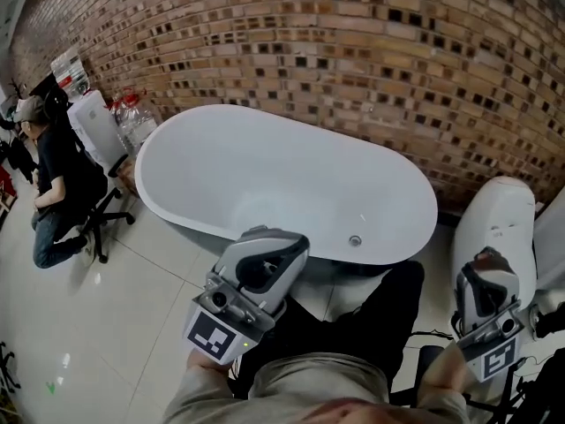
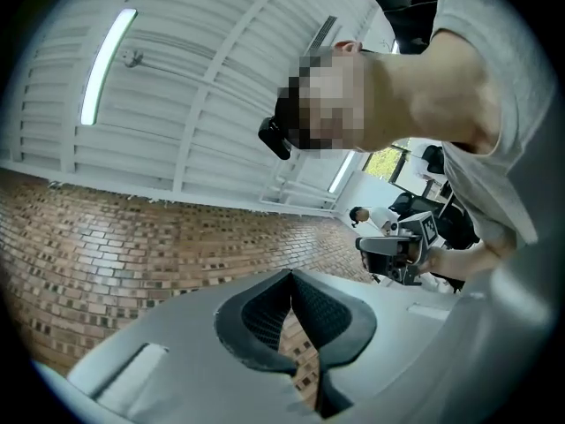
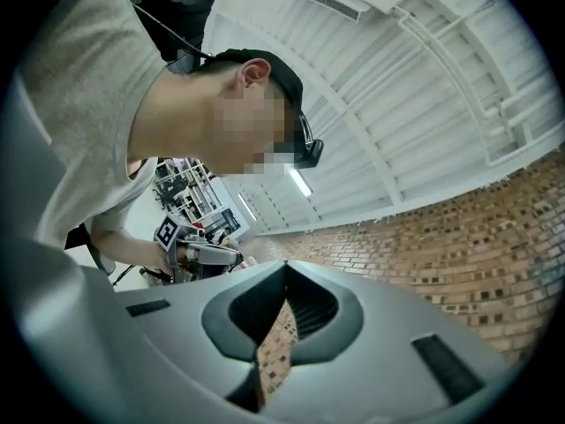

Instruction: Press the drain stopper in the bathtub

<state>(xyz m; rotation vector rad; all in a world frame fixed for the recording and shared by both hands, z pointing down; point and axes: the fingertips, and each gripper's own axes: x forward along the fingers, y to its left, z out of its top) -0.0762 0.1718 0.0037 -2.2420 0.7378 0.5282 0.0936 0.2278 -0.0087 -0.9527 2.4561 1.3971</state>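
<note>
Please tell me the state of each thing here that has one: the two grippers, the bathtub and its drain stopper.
left gripper: shut, empty, pointing upward.
right gripper: shut, empty, pointing upward.
bathtub: no water visible.
drain stopper: no gripper on it; too small to tell whether it is up or down.

A brick wall (image 1: 353, 42), pale tiled floor (image 1: 79, 325), white ribbed ceiling (image 2: 221, 60) overhead

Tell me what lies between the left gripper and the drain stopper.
Head view: only bare white bathtub surface separates the left gripper from the drain stopper.
</note>
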